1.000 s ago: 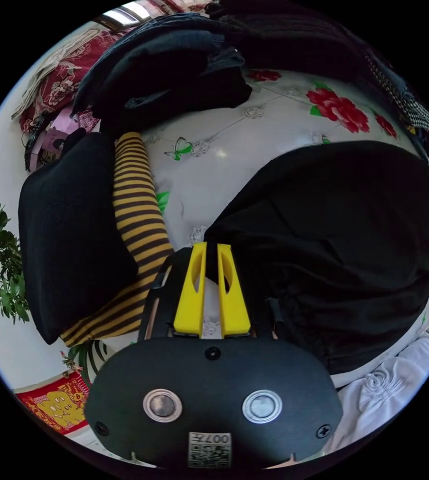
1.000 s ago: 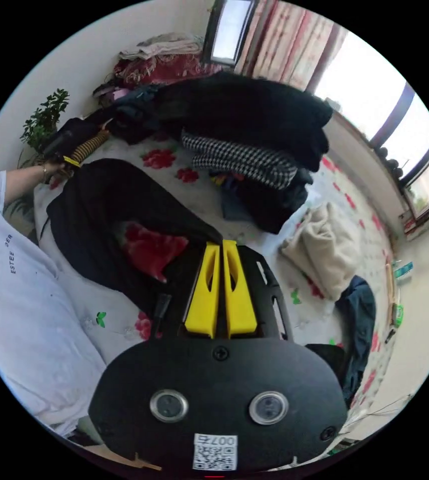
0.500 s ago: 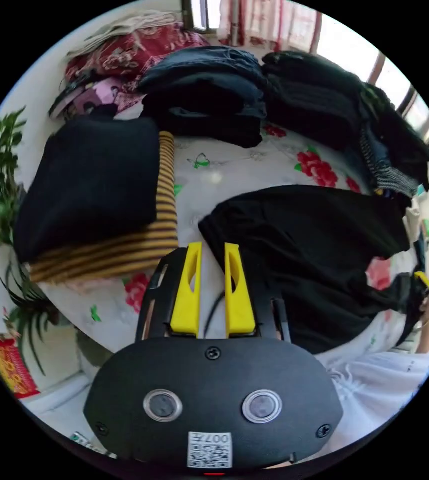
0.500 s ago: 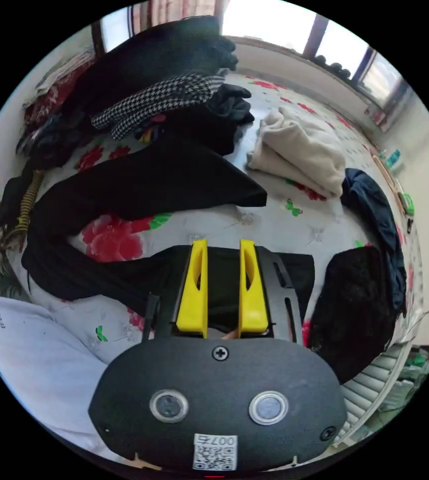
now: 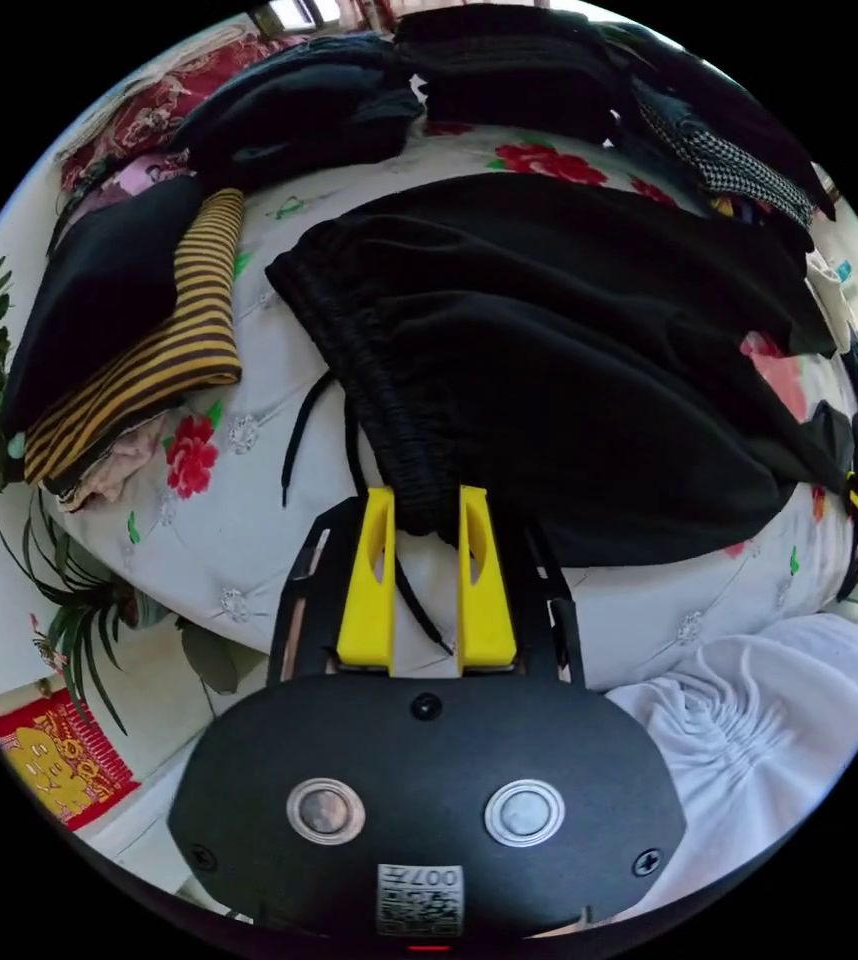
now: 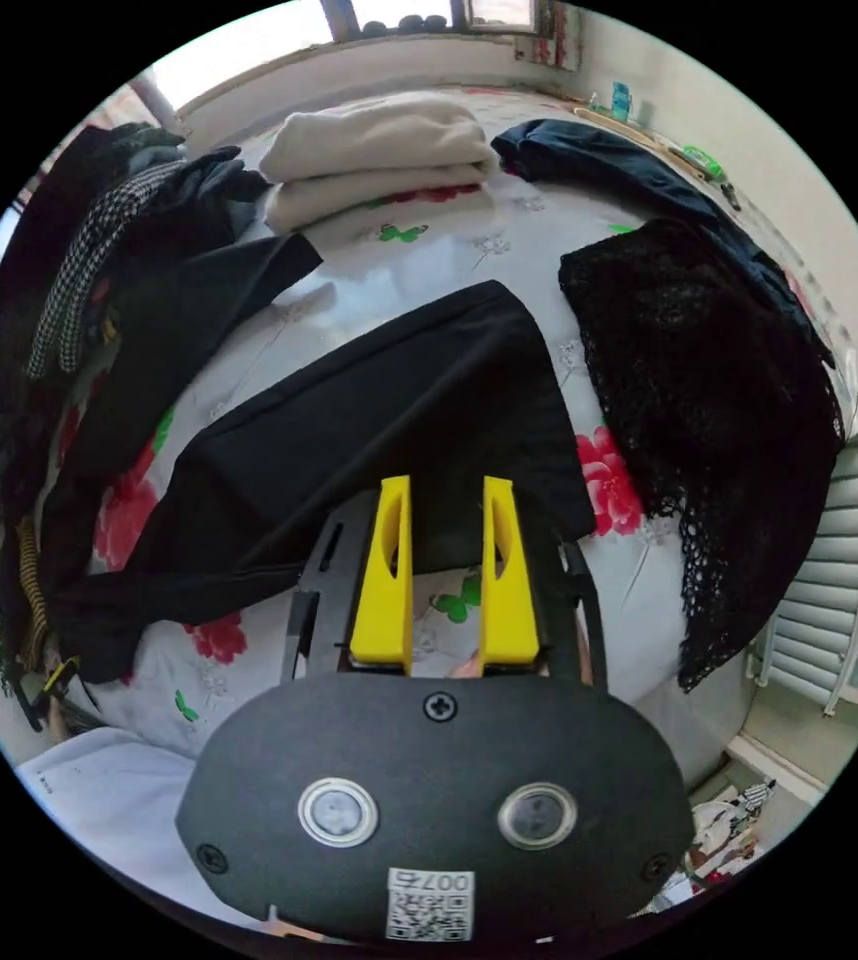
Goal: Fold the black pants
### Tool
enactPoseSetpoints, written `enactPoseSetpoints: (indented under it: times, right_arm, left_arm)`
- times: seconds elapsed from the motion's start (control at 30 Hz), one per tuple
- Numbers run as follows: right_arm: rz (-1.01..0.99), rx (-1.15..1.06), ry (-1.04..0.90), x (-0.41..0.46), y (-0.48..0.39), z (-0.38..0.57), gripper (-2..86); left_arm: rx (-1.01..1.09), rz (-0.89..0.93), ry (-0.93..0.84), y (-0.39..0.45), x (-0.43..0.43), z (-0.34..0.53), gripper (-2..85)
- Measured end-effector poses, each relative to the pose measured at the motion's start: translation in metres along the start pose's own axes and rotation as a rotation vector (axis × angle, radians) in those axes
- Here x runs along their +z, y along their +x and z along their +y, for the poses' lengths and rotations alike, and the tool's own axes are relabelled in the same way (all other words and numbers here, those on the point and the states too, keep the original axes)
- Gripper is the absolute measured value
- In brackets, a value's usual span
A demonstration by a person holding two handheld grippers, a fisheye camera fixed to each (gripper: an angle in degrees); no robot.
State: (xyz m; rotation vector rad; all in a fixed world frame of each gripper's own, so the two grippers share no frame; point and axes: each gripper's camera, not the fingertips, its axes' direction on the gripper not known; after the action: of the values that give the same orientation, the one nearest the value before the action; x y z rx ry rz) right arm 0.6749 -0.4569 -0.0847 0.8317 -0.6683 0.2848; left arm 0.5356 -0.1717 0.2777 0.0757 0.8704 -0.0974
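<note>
In the left gripper view, a folded yellow-and-brown striped garment (image 5: 164,345) lies at the left of the white floral bed (image 5: 249,480). The black drawstring pants (image 5: 569,350) spread flat across it, gathered waistband facing the left tongs (image 5: 425,500), whose jaws stand apart around that waistband's corner. In the right gripper view, one leg's hem (image 6: 509,400) lies before the right tongs (image 6: 446,490), also apart.

— Where do your two views look from?
— My left gripper view sits close over the waistband end of the black pants (image 5: 569,340); my right, over a leg end. Both share them.
</note>
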Motion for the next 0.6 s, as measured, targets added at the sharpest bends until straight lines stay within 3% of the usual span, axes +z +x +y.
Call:
enactPoseSetpoints:
  times: [0.1, 0.17, 0.23, 0.4, 0.6]
  right_arm:
    - [-0.002, -0.104, -0.016, -0.016, -0.008, 0.007, 1.2]
    - [-0.112, -0.114, 0.007, -0.044, 0.003, 0.015, 0.5]
    - [-0.277, -0.089, 0.204, -0.113, 0.030, 0.046, 0.0]
    - [-0.506, -0.102, 0.462, -0.246, 0.060, 0.109, 0.0]
    - [-0.425, -0.242, 0.305, -0.314, 0.011, 0.094, 1.8]
  left_arm:
    - [-0.053, 0.071, 0.026, -0.030, -0.016, 0.010, 2.1]
    - [-0.075, 0.066, 0.107, -0.050, -0.044, 0.025, 1.3]
    - [-0.041, 0.066, 0.198, -0.071, -0.082, 0.047, 0.7]
    - [-0.038, 0.107, 0.267, -0.103, -0.122, 0.082, 0.5]
    - [-0.146, 0.135, 0.168, -0.127, -0.088, 0.106, 0.9]
